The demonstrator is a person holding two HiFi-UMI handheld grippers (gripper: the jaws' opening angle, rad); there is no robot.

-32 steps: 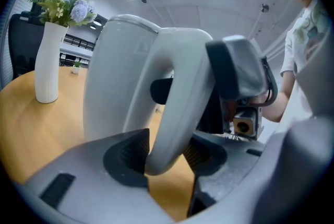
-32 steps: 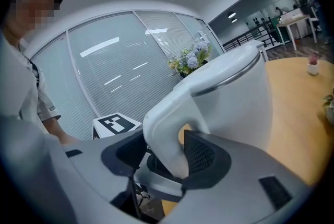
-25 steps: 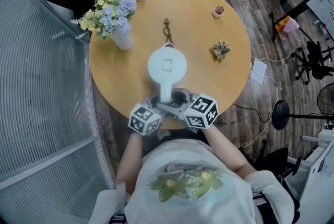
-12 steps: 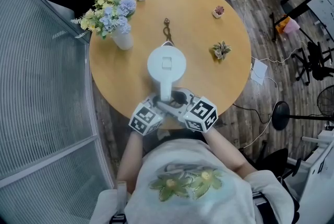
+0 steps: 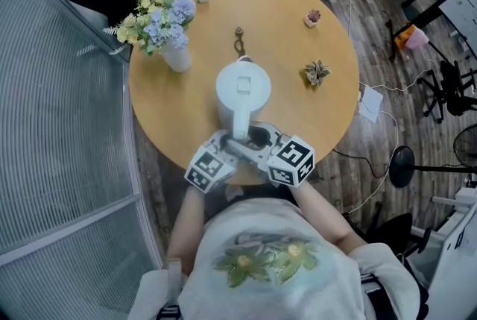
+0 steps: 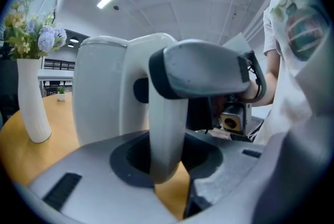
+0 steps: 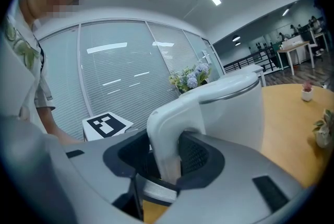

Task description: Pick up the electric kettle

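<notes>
Head view has the white electric kettle (image 5: 241, 87) sitting on the round table (image 5: 320, 110), a bit in from the near edge, with its handle (image 5: 240, 126) pointing back at me. Both my forearms come in over the near edge and angle toward each other. That puts the left gripper (image 5: 229, 147) and right gripper (image 5: 261, 141) in a V right at the handle, marker cubes sitting side by side at the table's rim.

Left gripper view: jaws roughly half open and closing, the handle's lower end standing in the round hollow between them, with a dark gap showing on one side of it. Right gripper view is the same deal from the other side. Those jaws are wider, also closing, with the handle down in the hollow and not pinched yet as far as I can see.

The vase of flowers (image 5: 177, 56) is off by the far left edge.
</notes>
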